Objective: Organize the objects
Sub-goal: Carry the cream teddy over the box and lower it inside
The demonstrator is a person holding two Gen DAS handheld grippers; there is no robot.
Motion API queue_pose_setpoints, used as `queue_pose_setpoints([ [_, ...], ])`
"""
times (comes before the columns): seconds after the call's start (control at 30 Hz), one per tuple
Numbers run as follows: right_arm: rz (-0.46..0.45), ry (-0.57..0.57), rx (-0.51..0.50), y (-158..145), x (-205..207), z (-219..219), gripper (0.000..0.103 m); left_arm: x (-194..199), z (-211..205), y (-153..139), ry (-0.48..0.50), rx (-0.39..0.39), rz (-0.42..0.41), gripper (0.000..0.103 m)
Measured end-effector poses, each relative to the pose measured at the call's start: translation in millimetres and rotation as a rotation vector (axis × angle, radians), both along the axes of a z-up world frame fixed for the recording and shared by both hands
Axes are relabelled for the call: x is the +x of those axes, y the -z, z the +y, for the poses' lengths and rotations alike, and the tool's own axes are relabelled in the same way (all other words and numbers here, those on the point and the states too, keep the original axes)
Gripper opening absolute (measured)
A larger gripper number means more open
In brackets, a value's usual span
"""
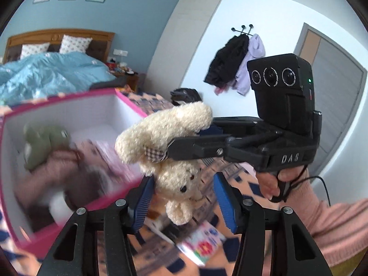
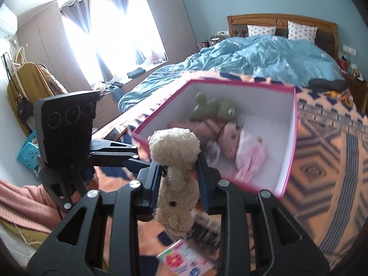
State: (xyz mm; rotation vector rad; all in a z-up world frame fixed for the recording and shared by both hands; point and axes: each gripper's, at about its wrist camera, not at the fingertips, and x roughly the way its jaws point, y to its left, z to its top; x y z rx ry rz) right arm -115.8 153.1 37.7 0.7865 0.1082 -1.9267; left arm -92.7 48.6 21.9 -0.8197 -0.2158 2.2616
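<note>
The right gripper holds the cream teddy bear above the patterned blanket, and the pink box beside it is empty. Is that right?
Not quite. The right gripper does hold the cream teddy bear, but the pink box is not empty: the right wrist view shows a green plush toy and pink soft toys inside.

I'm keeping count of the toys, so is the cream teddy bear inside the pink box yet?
Not yet. The teddy bear hangs head-down, clamped in the right gripper, outside the pink box.

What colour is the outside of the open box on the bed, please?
Pink outside, white inside; the box shows best in the right wrist view.
</note>
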Motion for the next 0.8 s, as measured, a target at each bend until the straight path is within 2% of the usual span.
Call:
queue_pose_setpoints([
  [0.2, 0.027, 0.019, 0.014, -10, -35, -10, 0.032, -42, 1, -9, -0.056, -0.054, 0.012, 0.048],
  [0.53, 0.056, 0.057, 0.073, -12, -90, -28, 0.032, -103, -10, -7, -0.095, -0.079, -0.049, 0.047],
  [0.8, 0.069, 0.088, 0.15, 0, -124, -40, 0.032, -136, -9, 5, -0.131, -0.126, -0.107, 0.044],
])
